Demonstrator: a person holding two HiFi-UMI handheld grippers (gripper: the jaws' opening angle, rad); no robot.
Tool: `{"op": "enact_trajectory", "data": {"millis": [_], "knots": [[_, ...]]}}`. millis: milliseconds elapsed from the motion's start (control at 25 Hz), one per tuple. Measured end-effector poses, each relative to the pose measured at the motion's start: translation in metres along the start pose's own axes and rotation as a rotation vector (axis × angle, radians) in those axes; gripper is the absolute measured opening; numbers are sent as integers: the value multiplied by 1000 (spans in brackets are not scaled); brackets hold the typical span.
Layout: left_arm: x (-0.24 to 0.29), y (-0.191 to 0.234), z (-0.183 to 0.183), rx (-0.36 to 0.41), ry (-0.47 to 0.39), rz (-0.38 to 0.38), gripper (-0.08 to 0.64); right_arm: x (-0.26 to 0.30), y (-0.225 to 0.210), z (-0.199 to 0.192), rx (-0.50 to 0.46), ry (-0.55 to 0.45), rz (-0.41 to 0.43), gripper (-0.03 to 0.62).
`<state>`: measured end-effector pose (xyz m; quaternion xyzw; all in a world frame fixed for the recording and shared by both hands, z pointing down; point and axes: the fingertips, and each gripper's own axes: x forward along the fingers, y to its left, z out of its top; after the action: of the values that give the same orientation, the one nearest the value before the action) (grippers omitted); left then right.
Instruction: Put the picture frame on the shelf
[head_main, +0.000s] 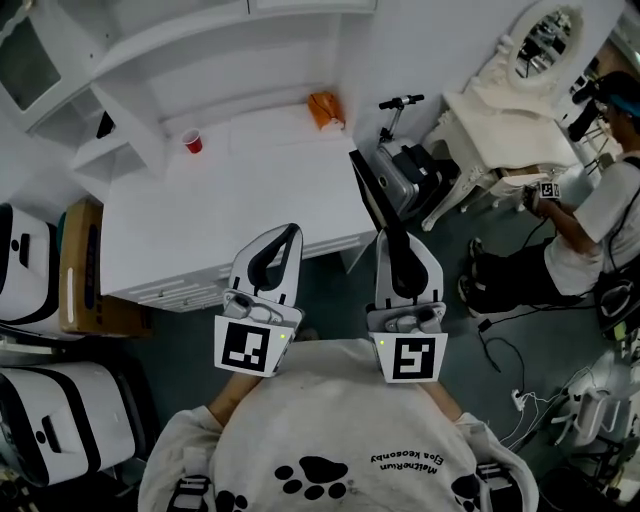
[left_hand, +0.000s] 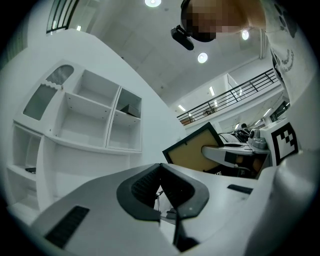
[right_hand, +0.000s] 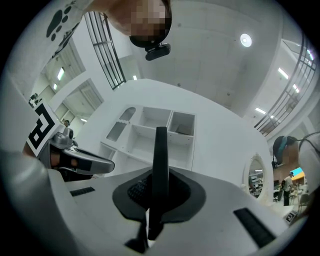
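Picture frame (head_main: 366, 190) edge-on, clamped between right gripper (head_main: 388, 240) fingers, left gripper (head_main: 290, 232) fingers closed together, empty

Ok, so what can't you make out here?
Front of the picture frame: edge-on in head and right gripper views; left gripper view shows only its brown back.
Orange thing on the desk: too small, head view.
Dark item in the shelf: too small, left gripper view.

Head camera high up, looking steeply down onto left gripper (head_main: 290, 235) and right gripper (head_main: 390, 238) close below, each gripper camera just behind its own jaws, tilted upward, both sharing the white shelf (left_hand: 95, 125), each catching the other gripper at its edge
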<state>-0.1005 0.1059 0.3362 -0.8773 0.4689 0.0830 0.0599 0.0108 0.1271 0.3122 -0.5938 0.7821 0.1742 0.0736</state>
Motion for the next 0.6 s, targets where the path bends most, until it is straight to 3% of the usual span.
{"op": "enact_trajectory", "data": {"millis": [600], "knots": [[19, 39, -7, -46, -9, -46, 20, 39, 16, -5, -39, 20, -35, 40]]}}
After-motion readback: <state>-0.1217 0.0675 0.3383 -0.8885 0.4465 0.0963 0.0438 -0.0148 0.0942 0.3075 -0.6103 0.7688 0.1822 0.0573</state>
